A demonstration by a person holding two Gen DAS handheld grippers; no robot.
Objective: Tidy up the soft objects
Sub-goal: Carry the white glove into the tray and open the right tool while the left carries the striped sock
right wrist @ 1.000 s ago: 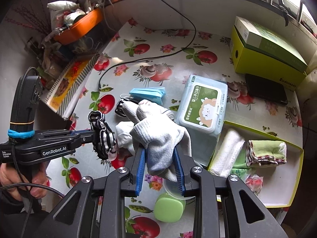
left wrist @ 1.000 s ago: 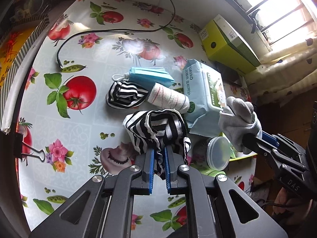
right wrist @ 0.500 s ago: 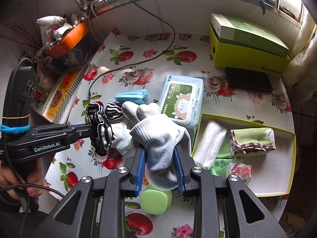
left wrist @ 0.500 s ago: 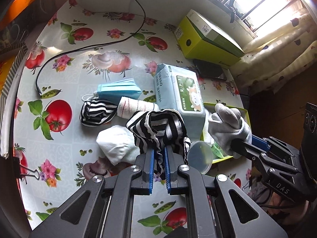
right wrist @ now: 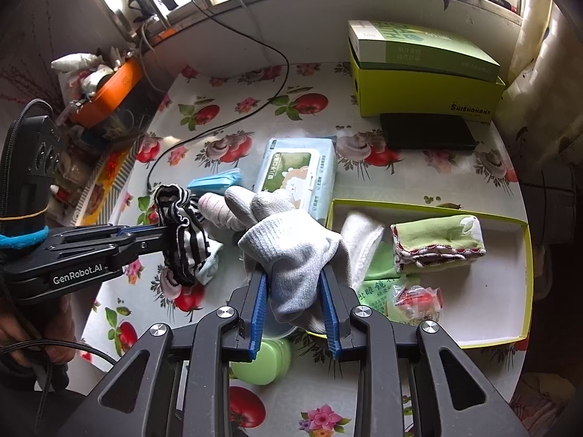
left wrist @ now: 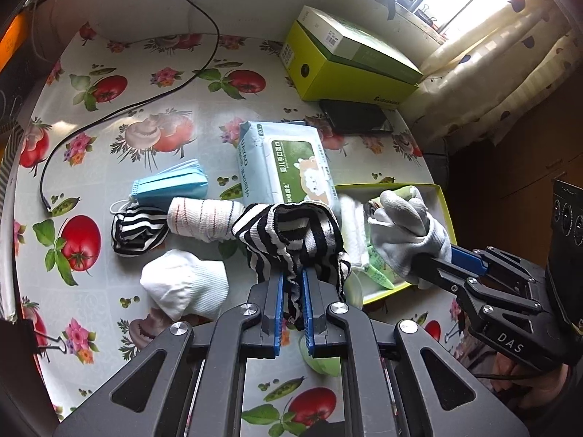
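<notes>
My left gripper [left wrist: 292, 276] is shut on a black-and-white striped sock [left wrist: 291, 233] and holds it above the table near the left edge of the yellow-green tray [left wrist: 442, 200]. It also shows in the right wrist view [right wrist: 182, 233]. My right gripper [right wrist: 293, 280] is shut on a grey knit glove [right wrist: 288, 247], held above the tray's [right wrist: 524, 273] left end; the glove also shows in the left wrist view [left wrist: 408, 233]. On the table lie a second striped sock [left wrist: 136, 231], a white sock [left wrist: 182, 284], a rolled white cloth [left wrist: 204, 218] and blue face masks [left wrist: 169, 184].
The tray holds a white towel [right wrist: 360, 240], a folded green cloth [right wrist: 437, 240] and small packets [right wrist: 411, 296]. A wet-wipes pack [left wrist: 286, 167], a yellow-green box [left wrist: 346, 65], a black case [left wrist: 355, 116], a black cable [left wrist: 127, 105], a green round lid [right wrist: 260, 360] and a clear lid are on the table.
Both grippers have risen and moved right toward the tray with their loads. The white sock on the table, hidden before, has come into view.
</notes>
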